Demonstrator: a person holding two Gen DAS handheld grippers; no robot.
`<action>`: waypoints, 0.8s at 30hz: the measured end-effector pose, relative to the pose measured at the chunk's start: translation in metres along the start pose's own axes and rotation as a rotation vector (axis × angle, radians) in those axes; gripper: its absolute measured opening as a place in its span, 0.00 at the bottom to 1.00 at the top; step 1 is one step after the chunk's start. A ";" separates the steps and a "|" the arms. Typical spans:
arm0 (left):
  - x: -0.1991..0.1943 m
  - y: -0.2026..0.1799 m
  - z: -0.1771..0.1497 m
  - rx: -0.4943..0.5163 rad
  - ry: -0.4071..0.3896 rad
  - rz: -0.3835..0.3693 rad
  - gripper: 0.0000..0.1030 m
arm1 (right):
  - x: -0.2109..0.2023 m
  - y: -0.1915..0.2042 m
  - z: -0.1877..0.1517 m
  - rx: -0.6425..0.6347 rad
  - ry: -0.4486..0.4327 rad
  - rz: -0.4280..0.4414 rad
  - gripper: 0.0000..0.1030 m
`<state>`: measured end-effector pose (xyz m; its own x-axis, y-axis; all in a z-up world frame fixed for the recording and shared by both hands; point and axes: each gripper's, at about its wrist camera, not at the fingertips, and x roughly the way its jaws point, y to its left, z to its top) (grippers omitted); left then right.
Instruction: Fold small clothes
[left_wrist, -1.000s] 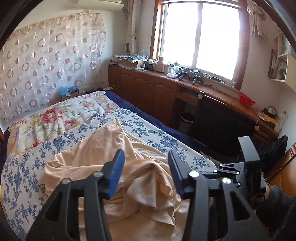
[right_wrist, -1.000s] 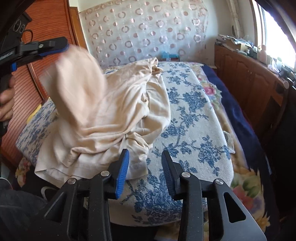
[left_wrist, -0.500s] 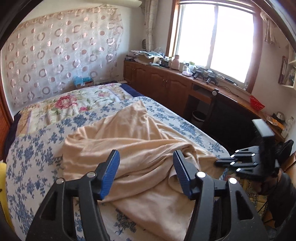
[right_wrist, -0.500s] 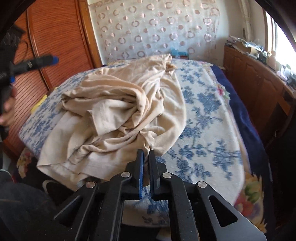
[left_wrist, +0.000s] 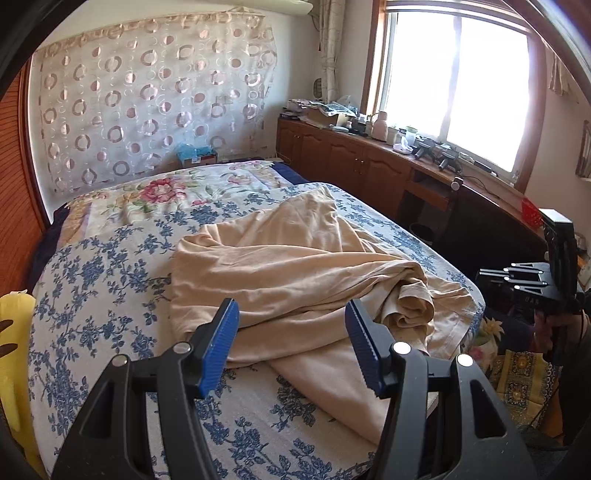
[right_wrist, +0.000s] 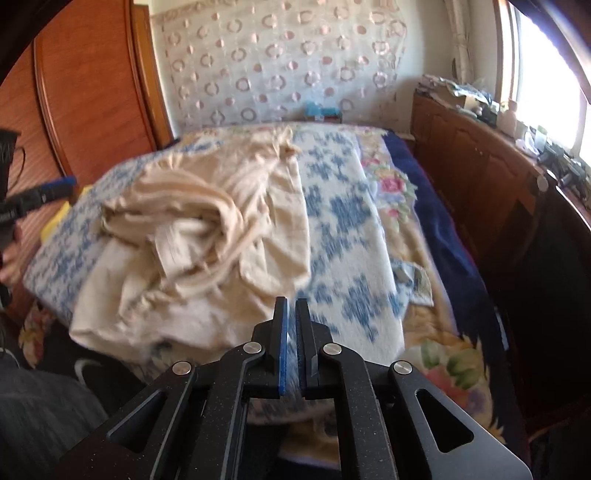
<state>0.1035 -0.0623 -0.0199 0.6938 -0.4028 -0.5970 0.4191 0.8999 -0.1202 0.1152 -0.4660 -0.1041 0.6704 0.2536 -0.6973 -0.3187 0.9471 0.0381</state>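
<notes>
A crumpled beige garment (left_wrist: 295, 266) lies on the blue-flowered bed cover (left_wrist: 103, 295). My left gripper (left_wrist: 291, 332) hovers open above its near edge, with nothing between the blue pads (left_wrist: 221, 339). My right gripper (right_wrist: 291, 306) is shut, and the garment's hem (right_wrist: 273, 288) runs up to its tips and seems pinched there, though that view is blurred. From the left wrist view the right gripper (left_wrist: 491, 275) sits just off the bed's right corner beside the hem. The left gripper (right_wrist: 51, 188) shows at the far left of the right wrist view.
A wooden cabinet (left_wrist: 351, 162) with clutter runs under the window right of the bed. A red-brown wardrobe (right_wrist: 92, 92) stands on the other side. A yellow object (left_wrist: 14, 332) lies by the bed's left edge. A dark chair (right_wrist: 554, 258) stands close to the bed.
The raised flap of garment has dropped onto the heap. The right jaws closed at the hem and lifted slightly. The left gripper stayed open and swung down over the near edge.
</notes>
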 end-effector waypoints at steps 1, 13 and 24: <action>-0.001 0.002 -0.001 -0.003 -0.002 0.003 0.57 | 0.000 0.002 0.004 -0.003 -0.013 0.005 0.05; -0.020 0.042 -0.023 -0.069 -0.005 0.087 0.57 | 0.048 0.075 0.075 -0.152 -0.079 0.152 0.42; -0.037 0.072 -0.035 -0.117 -0.024 0.136 0.57 | 0.119 0.188 0.123 -0.350 -0.001 0.332 0.48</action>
<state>0.0877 0.0234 -0.0345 0.7539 -0.2786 -0.5950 0.2505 0.9591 -0.1316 0.2171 -0.2333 -0.0923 0.4948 0.5318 -0.6873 -0.7219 0.6918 0.0155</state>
